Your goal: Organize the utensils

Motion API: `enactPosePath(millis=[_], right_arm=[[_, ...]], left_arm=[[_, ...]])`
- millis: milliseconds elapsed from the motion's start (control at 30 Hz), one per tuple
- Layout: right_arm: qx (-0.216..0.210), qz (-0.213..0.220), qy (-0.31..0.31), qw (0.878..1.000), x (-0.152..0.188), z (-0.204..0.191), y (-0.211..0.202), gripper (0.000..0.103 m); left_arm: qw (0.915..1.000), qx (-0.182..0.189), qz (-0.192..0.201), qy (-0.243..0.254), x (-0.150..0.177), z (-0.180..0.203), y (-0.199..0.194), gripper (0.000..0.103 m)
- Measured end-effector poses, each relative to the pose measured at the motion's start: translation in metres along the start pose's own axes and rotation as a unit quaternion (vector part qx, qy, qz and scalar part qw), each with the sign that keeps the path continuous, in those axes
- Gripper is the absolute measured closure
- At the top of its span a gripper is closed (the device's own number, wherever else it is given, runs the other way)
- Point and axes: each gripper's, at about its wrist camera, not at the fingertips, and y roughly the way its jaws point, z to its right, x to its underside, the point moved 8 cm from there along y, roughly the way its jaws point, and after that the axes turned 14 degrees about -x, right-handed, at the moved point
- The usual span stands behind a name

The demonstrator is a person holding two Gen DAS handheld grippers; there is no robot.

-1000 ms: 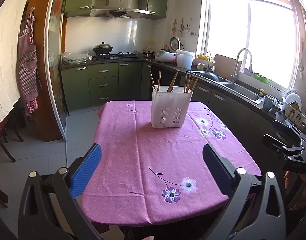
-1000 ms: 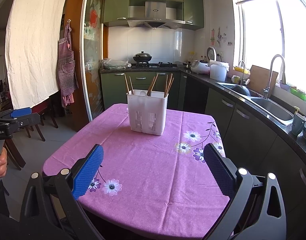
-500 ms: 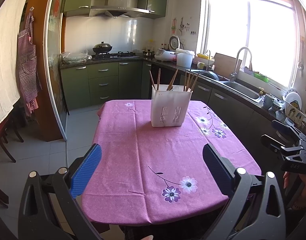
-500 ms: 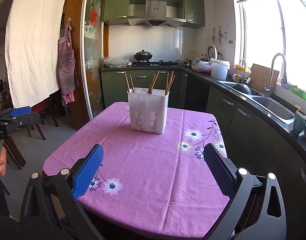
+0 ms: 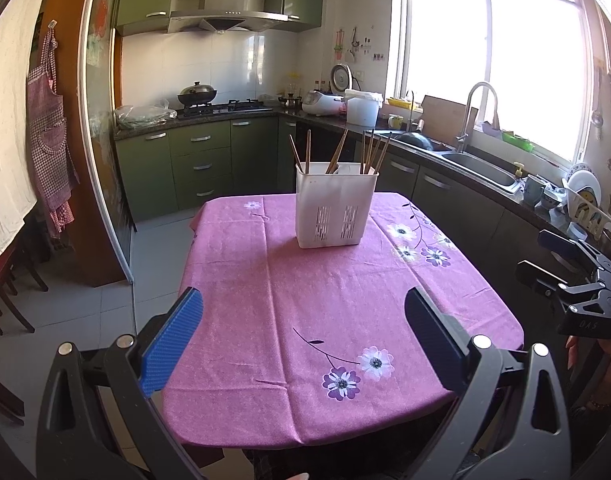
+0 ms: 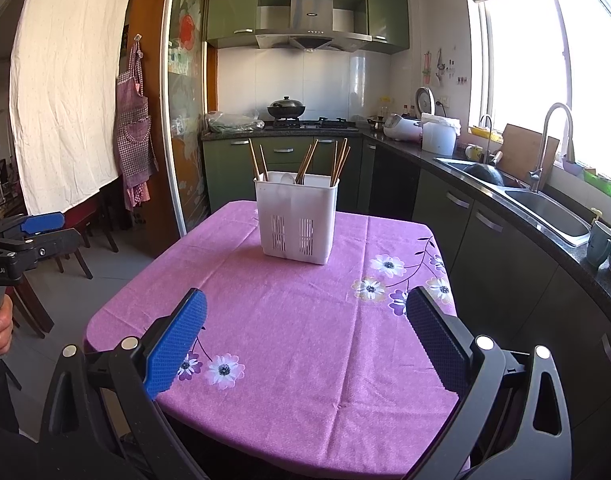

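A white slotted utensil holder [image 5: 335, 206] stands upright near the far end of the table with the purple flowered cloth [image 5: 325, 300]; it also shows in the right wrist view [image 6: 296, 220]. Several wooden chopsticks [image 5: 369, 152] stick up out of it, and they show in the right wrist view [image 6: 339, 160] too. My left gripper [image 5: 305, 332] is open and empty over the table's near edge. My right gripper [image 6: 305, 336] is open and empty, also at the near edge, well short of the holder.
Green cabinets and a dark counter [image 5: 445, 152] with a sink [image 6: 553, 208] run along the right. A stove with a wok [image 5: 197, 94] is at the back. Dark chairs [image 6: 69, 248] stand to the left. A glass sliding door [image 6: 185, 120] is at left.
Both views have drawn back and lifted slightly from the holder; the holder and chopsticks have not moved. Both grippers stay open.
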Motion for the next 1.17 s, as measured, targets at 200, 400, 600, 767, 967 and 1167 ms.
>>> enactPosePath(millis=[200, 400, 600, 767, 967, 1167], right_arm=[[-0.001, -0.004, 0.002, 1.000, 0.003, 0.000, 0.005, 0.005], [-0.002, -0.006, 0.003, 1.000, 0.003, -0.001, 0.006, 0.005], [-0.004, -0.011, 0.004, 1.000, 0.006, 0.000, 0.010, 0.005], [-0.006, -0.014, 0.006, 1.000, 0.007, 0.001, 0.013, 0.005], [-0.010, -0.024, 0.015, 1.000, 0.011, 0.006, 0.023, 0.005], [-0.008, -0.035, 0.020, 0.999, 0.017, 0.014, 0.034, 0.005]], left_arm=[[0.9999, -0.011, 0.005, 0.010, 0.001, 0.002, 0.002, 0.007], [0.9999, -0.007, 0.002, 0.014, 0.002, 0.005, 0.003, 0.007], [0.9998, 0.009, 0.018, 0.008, 0.000, 0.007, 0.003, 0.007], [0.9990, 0.021, 0.037, -0.014, -0.006, 0.001, -0.001, 0.007], [1.0000, -0.001, 0.003, 0.006, 0.001, 0.002, 0.020, 0.007], [0.9989, -0.022, -0.043, -0.001, 0.012, -0.003, 0.059, 0.007]])
